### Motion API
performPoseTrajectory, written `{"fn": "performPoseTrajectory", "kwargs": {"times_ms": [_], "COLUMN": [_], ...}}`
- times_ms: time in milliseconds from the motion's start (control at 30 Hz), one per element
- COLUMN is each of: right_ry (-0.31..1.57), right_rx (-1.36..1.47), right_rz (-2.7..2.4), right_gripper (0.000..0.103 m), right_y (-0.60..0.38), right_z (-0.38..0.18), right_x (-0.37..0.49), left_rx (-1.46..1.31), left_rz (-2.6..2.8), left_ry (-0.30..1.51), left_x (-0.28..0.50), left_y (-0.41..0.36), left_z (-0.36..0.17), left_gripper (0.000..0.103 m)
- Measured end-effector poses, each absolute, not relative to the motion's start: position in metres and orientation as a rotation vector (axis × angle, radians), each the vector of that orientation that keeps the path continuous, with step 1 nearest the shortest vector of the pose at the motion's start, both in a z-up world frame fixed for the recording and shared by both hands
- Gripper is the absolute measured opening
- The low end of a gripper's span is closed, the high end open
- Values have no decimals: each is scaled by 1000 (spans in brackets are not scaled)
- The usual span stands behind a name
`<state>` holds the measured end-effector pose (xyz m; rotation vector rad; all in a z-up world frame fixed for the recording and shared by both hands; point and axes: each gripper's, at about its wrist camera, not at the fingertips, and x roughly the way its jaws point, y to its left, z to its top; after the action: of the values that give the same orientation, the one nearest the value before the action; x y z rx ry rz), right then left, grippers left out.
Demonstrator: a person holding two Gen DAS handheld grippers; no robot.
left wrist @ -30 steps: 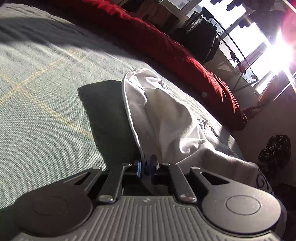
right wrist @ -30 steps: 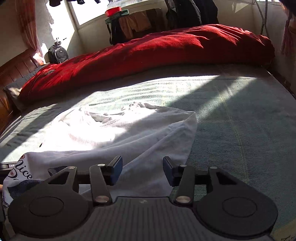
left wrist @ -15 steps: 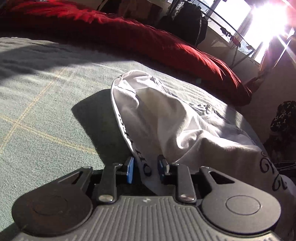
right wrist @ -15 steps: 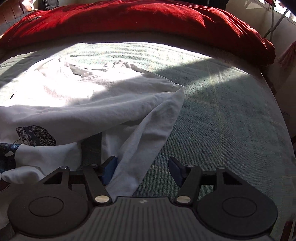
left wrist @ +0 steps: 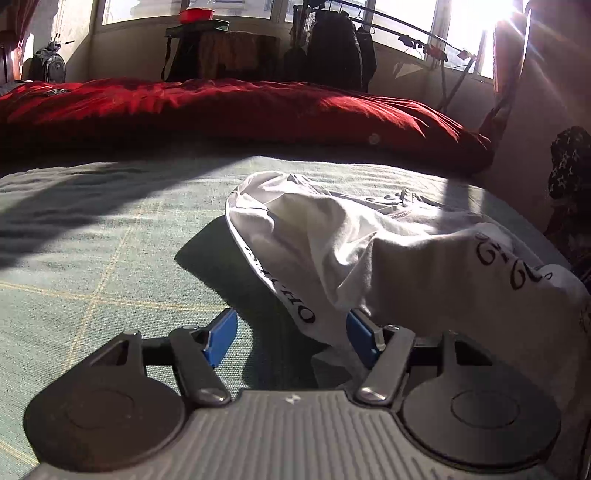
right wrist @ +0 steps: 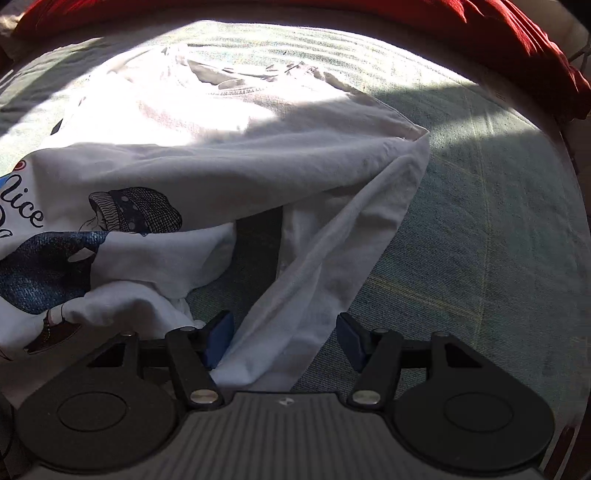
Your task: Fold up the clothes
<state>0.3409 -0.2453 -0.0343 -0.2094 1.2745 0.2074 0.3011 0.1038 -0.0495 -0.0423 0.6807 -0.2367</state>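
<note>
A white printed T-shirt (left wrist: 351,236) lies crumpled on the green bedcover (left wrist: 92,258). My left gripper (left wrist: 291,332) hovers low at its lettered hem; its jaws are opening, and the hem lies between them, resting against the right blue pad (left wrist: 360,338) without being pinched. In the right wrist view the same T-shirt (right wrist: 221,166) shows its cartoon print at the left. My right gripper (right wrist: 285,334) points steeply down over a folded flap of it. It is open, and the flap passes loosely between the fingers beside the left pad (right wrist: 219,334).
A red duvet (left wrist: 221,107) is bunched along the far side of the bed, and shows as a red duvet (right wrist: 517,22) at the top of the right view. Behind it stand a clothes rack (left wrist: 332,48), a backpack (left wrist: 46,66) and sunlit windows. Bare green bedcover (right wrist: 480,221) stretches to the right of the shirt.
The left jaws have let go of the shirt's hem and spread wide, and that gripper has rolled level and lifted. The right gripper has tipped downward over the shirt, its jaws slightly wider.
</note>
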Motion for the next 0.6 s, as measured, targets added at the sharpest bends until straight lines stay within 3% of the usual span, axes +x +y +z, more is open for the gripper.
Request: {"fn": "performPoseTrajectory", "kwargs": {"times_ms": [267,433,600], "right_ry": [1318,1342,1295], "right_rx": [-330,-3,141], "right_rz": [89,184,239], "right_gripper": [66,66,66], "right_y": [-281,-310,-323], "right_z": [-47,-55,-62], "right_x": [338,339,325], "left_rx": [-25,-33,-25], "left_rz": [-244,-242,-240], "left_ry": [672,679,687], "left_x": [298,299,299], "left_y": [101,101,97], "left_z": [-44,-44,-45], "left_gripper": [68,69,69]}}
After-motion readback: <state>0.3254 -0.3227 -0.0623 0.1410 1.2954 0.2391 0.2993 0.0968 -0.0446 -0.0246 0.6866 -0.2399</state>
